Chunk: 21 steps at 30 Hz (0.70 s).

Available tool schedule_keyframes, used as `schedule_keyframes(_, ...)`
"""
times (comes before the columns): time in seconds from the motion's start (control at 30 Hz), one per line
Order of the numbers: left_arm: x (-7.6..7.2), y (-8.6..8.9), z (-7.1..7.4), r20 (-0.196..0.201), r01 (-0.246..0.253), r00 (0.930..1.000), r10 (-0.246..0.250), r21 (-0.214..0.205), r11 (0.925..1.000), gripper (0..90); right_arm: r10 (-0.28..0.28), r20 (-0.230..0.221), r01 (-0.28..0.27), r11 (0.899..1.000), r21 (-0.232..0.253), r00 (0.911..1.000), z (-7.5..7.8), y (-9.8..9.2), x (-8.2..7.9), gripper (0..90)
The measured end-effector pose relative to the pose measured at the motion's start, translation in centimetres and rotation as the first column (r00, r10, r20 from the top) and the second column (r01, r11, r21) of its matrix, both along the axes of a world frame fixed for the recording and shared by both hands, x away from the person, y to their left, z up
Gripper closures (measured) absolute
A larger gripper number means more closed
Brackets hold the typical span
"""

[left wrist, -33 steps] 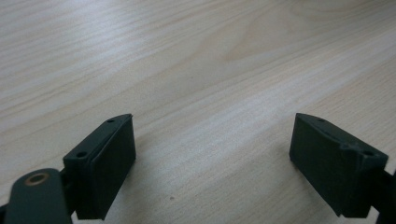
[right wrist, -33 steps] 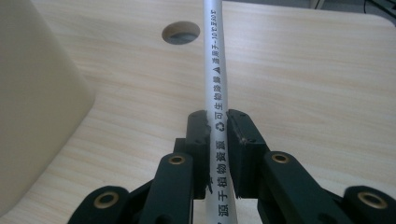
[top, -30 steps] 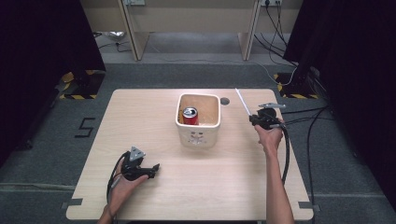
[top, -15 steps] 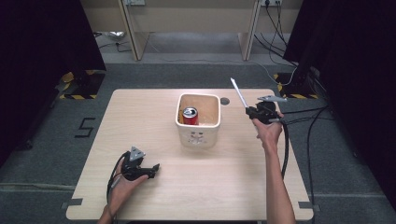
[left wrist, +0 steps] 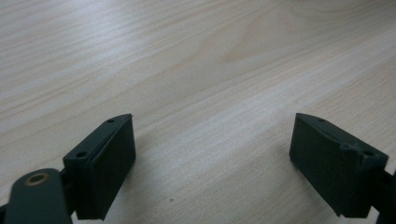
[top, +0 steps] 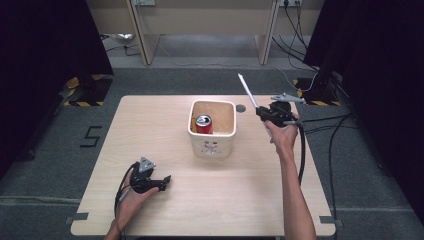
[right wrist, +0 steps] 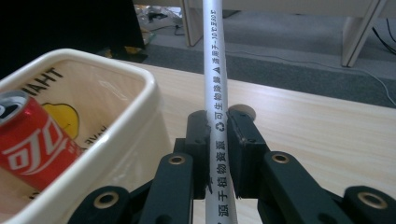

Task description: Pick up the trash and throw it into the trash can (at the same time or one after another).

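Observation:
My right gripper (top: 263, 114) (right wrist: 217, 140) is shut on a thin white wrapped straw (top: 248, 91) (right wrist: 214, 70) printed with dark characters. It holds the straw above the table, just right of a cream square bin (top: 212, 126) (right wrist: 107, 135). The straw points up and to the left in the high view. A red soda can (top: 203, 124) (right wrist: 32, 140) stands inside the bin. My left gripper (top: 162, 182) (left wrist: 212, 163) rests at the front left of the wooden table (top: 150, 130), open, with bare wood between its pads.
A small dark round hole (top: 241, 107) (right wrist: 243, 110) sits in the tabletop behind the bin. Desk legs (top: 141, 35) and cables (top: 320, 125) lie on the grey floor beyond the table. The table's right edge runs close to my right forearm.
My right gripper has risen with the straw and shifted a little toward the bin. The left gripper has stayed put.

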<state>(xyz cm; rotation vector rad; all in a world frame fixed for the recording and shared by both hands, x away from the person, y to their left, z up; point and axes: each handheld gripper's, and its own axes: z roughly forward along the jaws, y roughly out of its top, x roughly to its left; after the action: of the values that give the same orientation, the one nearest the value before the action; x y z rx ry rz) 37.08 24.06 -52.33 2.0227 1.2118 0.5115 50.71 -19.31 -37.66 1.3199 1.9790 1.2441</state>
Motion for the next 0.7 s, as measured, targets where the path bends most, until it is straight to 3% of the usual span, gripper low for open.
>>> schedule_keyframes(0.4,0.0,0.0,0.0,-0.002,0.002,1.0,-0.002,0.0,1.0,13.5,0.079,0.033,-0.08,0.997,0.022,0.9963,2.3,3.1,-0.3,79.3)
schedule_keyframes(0.7,0.0,0.0,0.0,0.0,0.001,1.0,-0.001,0.0,1.0,13.5,0.118,0.038,-0.119,0.993,0.027,0.9923,3.0,5.0,-0.2,79.3)
